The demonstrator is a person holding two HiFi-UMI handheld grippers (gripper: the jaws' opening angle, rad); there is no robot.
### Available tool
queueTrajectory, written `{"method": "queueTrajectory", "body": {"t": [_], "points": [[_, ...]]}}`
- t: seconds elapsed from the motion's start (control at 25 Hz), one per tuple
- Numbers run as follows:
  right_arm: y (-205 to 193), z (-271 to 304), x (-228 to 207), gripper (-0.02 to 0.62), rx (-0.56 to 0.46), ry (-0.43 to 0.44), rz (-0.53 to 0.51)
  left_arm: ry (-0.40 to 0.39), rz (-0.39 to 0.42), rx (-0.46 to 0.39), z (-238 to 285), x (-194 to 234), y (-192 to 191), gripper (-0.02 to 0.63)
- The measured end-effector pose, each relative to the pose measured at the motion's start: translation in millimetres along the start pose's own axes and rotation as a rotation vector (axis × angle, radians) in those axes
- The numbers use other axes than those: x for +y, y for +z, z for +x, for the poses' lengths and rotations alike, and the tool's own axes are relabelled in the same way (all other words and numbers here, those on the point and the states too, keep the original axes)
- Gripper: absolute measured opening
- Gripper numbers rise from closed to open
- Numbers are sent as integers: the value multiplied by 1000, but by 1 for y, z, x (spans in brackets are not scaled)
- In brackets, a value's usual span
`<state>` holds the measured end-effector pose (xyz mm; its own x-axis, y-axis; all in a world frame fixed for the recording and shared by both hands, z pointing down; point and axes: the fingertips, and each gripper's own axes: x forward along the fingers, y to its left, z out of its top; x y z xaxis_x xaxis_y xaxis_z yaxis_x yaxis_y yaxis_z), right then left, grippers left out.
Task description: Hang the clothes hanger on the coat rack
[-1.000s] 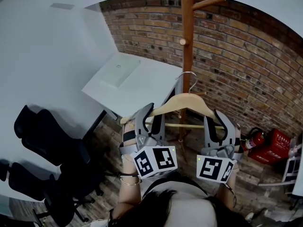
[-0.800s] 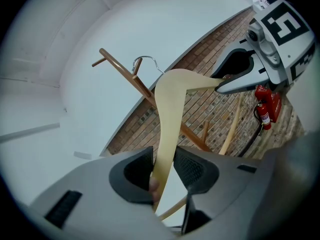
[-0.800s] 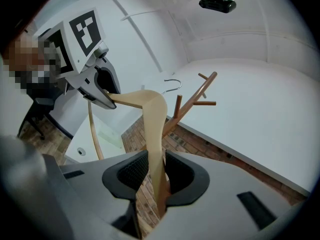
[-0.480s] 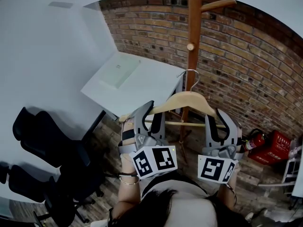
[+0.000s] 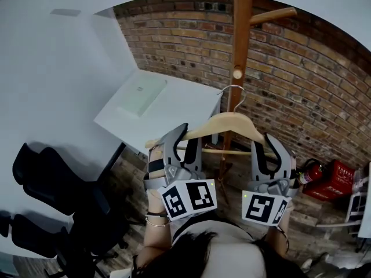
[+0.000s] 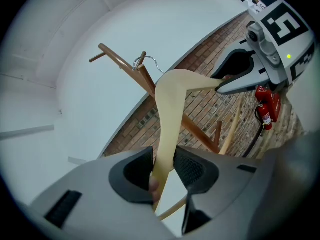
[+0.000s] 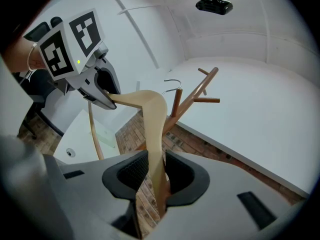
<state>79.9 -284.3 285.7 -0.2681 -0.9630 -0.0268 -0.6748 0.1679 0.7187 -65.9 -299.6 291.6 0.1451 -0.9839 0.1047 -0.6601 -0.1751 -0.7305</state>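
Note:
A pale wooden clothes hanger (image 5: 227, 123) with a metal hook (image 5: 235, 92) hangs level between both grippers in the head view. My left gripper (image 5: 184, 136) is shut on its left arm (image 6: 167, 129). My right gripper (image 5: 264, 143) is shut on its right arm (image 7: 154, 134). The wooden coat rack (image 5: 240, 45) rises just behind the hook, with a round-ended peg (image 5: 237, 73) above the hook and a longer peg (image 5: 273, 15) higher at the right. In the right gripper view the hook (image 7: 173, 87) is close to the rack's pole (image 7: 192, 100).
A brick wall (image 5: 301, 80) stands behind the rack. A white table (image 5: 174, 112) with a pale green pad (image 5: 142, 93) is at the left. Black office chairs (image 5: 64, 201) sit lower left. A red fire extinguisher (image 5: 308, 171) and a red box (image 5: 331, 179) lie on the floor at the right.
Both grippers have carried the hanger a little forward and up towards the rack. The rack's pole and pegs have shifted right and down in the head view.

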Motion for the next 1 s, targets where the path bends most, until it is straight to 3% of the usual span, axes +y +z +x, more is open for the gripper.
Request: {"method": "queueTrajectory", "body": {"t": [1.0], "points": [[-4,33,-14,120,9,-39,6,-21,-9,-53,41,11,9,132]]}}
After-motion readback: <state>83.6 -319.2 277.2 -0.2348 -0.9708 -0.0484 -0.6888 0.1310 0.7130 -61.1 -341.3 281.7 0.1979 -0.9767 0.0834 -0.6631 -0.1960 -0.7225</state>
